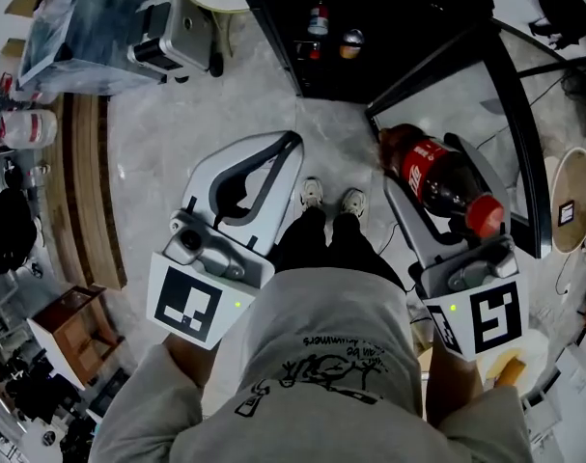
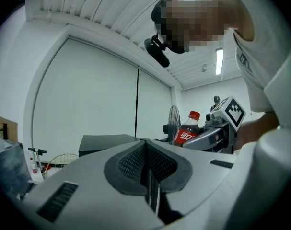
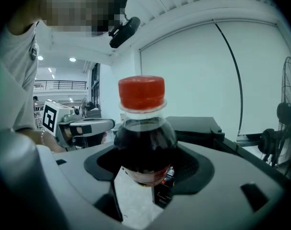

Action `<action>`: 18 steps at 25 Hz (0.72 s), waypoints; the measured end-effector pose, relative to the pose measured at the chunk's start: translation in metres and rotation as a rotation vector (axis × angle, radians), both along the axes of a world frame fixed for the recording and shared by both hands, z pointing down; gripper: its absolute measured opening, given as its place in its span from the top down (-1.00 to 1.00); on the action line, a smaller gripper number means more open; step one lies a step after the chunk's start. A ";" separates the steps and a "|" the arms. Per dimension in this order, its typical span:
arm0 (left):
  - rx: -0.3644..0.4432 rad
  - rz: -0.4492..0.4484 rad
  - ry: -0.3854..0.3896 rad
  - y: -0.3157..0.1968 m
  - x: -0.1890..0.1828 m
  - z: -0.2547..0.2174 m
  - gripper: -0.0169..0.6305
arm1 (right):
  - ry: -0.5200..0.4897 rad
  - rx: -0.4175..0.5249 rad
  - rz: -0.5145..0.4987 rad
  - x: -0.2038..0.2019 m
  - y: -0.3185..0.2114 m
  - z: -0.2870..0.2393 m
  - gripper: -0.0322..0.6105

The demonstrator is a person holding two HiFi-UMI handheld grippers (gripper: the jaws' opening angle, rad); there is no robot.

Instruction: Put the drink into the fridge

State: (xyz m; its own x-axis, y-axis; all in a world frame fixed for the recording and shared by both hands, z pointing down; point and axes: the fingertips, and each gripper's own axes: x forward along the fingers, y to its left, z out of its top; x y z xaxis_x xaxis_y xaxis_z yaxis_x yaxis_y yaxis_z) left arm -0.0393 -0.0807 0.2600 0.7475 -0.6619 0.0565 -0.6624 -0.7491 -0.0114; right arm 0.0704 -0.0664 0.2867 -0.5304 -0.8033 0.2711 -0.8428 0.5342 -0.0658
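Right gripper (image 3: 146,169): my right gripper is pinching the drink. One jaw sits on each side of the bottle's dark belly.
Drink (image 1: 435,177): it is a bottle of dark soda with a red label and a red cap (image 1: 484,217). It is up in the air in my right gripper, not in the fridge yet. From my head, the cap end points back at me and the bottom points at the fridge.
Left gripper (image 2: 147,162): its two jaws are pressed together with nothing between them. I hold it up on my left, well apart from the drink.
Fridge (image 1: 408,27): it is black and dark inside, right in front of me. Two small drinks (image 1: 319,19) stand low inside it.
Fridge door (image 1: 519,143): it has glass in a black frame and stands open on my right. From my head, the bottle shows in front of the glass.
Floor (image 1: 177,152): it is pale and shiny. My two shoes (image 1: 312,193) stand on it, near the fridge.
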 end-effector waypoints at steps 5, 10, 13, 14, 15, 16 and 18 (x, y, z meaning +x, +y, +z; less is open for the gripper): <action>-0.018 0.009 -0.010 -0.001 0.003 0.020 0.88 | 0.001 -0.018 0.005 0.003 -0.001 0.019 -0.06; -0.035 0.022 -0.018 -0.007 0.011 0.045 0.88 | 0.011 -0.030 0.013 0.004 -0.006 0.043 -0.06; -0.041 0.032 -0.019 -0.010 0.020 0.057 0.88 | 0.015 -0.041 0.017 0.008 -0.008 0.057 -0.06; -0.042 0.037 -0.020 -0.012 0.022 0.061 0.88 | 0.016 -0.048 0.018 0.009 -0.009 0.062 -0.06; -0.042 0.040 -0.022 -0.014 0.024 0.065 0.88 | 0.017 -0.053 0.019 0.010 -0.011 0.067 -0.06; -0.042 0.044 -0.024 -0.016 0.025 0.069 0.88 | 0.019 -0.057 0.020 0.010 -0.013 0.071 -0.06; -0.044 0.049 -0.029 -0.020 0.027 0.078 0.88 | 0.022 -0.063 0.024 0.012 -0.017 0.080 -0.06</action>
